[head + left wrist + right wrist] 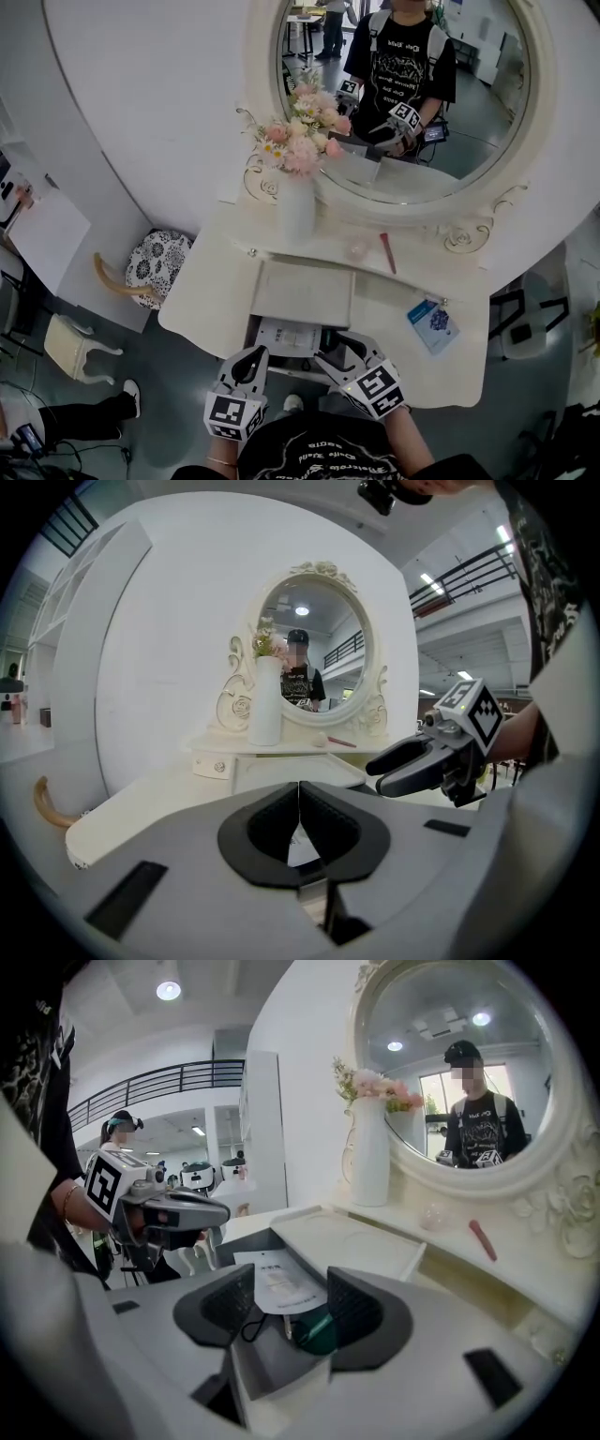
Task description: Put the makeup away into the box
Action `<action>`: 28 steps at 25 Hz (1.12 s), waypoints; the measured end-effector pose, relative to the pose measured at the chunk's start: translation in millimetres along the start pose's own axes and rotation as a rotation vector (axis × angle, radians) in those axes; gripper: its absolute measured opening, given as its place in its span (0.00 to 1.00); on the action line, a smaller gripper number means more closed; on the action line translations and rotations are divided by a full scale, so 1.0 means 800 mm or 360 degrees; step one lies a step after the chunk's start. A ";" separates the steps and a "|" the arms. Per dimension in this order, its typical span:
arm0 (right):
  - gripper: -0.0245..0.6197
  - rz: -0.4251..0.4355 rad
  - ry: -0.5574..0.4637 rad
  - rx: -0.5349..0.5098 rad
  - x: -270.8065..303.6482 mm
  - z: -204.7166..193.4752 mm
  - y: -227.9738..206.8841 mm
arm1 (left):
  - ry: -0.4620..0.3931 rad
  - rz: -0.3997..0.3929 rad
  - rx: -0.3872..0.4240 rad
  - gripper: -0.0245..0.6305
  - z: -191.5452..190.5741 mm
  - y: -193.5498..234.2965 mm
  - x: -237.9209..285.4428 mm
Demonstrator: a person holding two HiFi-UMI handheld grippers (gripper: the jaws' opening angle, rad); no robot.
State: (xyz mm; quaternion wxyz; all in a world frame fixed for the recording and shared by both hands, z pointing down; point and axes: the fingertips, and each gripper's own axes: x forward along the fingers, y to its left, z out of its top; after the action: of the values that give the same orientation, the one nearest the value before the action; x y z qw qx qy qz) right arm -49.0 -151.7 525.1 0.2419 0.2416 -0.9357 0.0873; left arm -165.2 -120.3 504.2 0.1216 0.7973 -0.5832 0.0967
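Observation:
An open drawer (281, 336) juts from the front of the white vanity table (211, 291). A printed paper (279, 1281) and a dark green thing (319, 1327) lie in it. My right gripper (289, 1283) hovers over the drawer, open, its pads touching nothing. Close on its left, my left gripper (299, 794) is shut and empty. In the head view the left gripper (255, 354) and right gripper (336, 345) flank the drawer's front. A red stick of makeup (387, 252) and a pale pink round thing (356, 250) lie on the shelf under the mirror.
A white vase of pink flowers (297, 211) stands on the shelf's left, before the oval mirror (412, 103). A flat white tray-like panel (305, 292) sits behind the drawer. A blue-and-white packet (433, 324) lies at the table's right. A patterned stool (155, 265) stands to the left.

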 end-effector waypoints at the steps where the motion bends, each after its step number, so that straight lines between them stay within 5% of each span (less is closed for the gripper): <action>1: 0.42 -0.0016 -0.0008 0.0005 -0.002 0.000 -0.003 | -0.0001 -0.0008 0.0004 0.06 0.001 -0.001 0.001; 28: 0.33 -0.0413 -0.0043 0.0183 -0.075 -0.040 -0.066 | 0.0006 -0.0263 0.0069 0.06 0.009 -0.058 0.043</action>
State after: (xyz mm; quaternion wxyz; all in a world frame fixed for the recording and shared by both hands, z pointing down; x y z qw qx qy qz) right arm 36.6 -163.7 525.7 0.2243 0.3753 -0.8931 0.1054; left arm -110.2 -140.4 503.9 0.1129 0.8451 -0.5128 0.1004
